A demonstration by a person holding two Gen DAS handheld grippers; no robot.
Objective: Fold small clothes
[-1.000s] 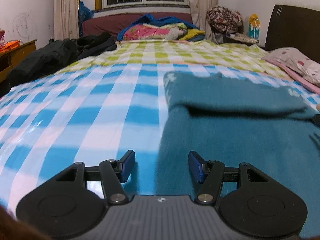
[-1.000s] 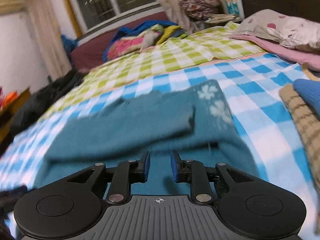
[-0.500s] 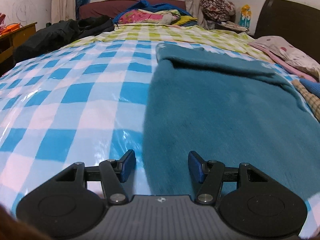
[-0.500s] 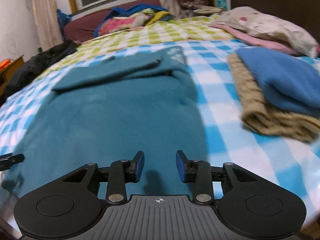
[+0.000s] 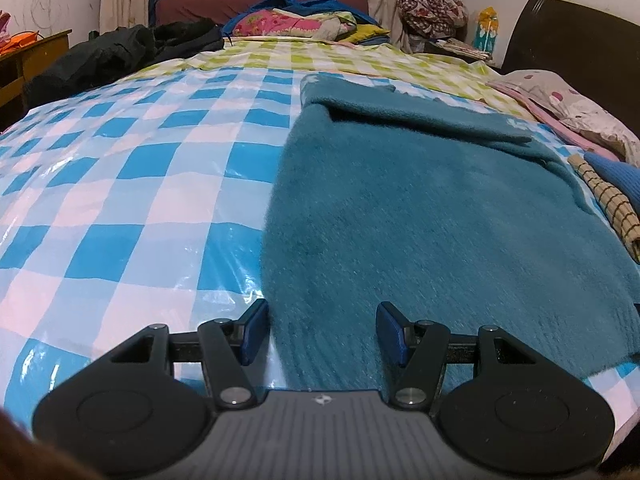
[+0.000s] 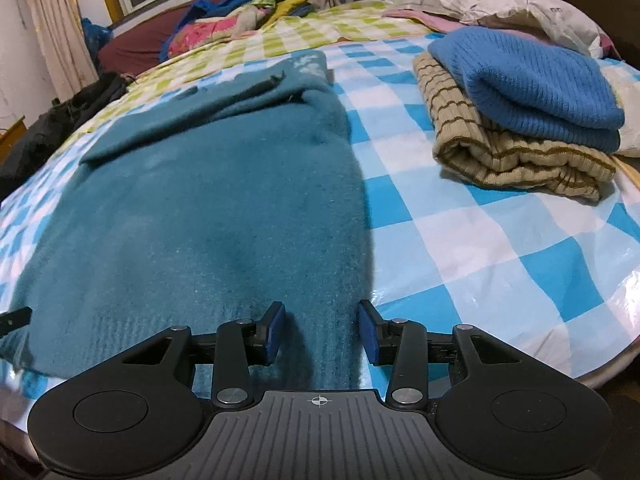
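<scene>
Teal sweater (image 5: 432, 208) lies flat on the bed (image 5: 120, 184), long axis running straight away from both hand-held grippers toward the far end, where the sleeves are already folded across the body. Near hem is the edge closest to both.

Left hand-held gripper (image 5: 322, 336): jaws wide apart, holding nothing. The sweater's left side edge passes just inside its left finger (image 5: 252, 332), so the near-left hem corner sits between the fingers, directly ahead and below.

Right hand-held gripper (image 6: 322, 332): jaws wide apart, holding nothing. The sweater's right side edge (image 6: 360, 240) runs down to just inside its right finger; near-right corner is between the fingers.

Neither is nearer; each is matched to its own corner. Whether the pads touch the fabric cannot be told.

Judgement: next move is probably to close on both hem corners and carry the hem away, along the long axis, toward the folded sleeves.

Well off to the right of the right hand-held gripper: a stack of folded knitwear (image 6: 520, 120), apart from the sweater.
</scene>
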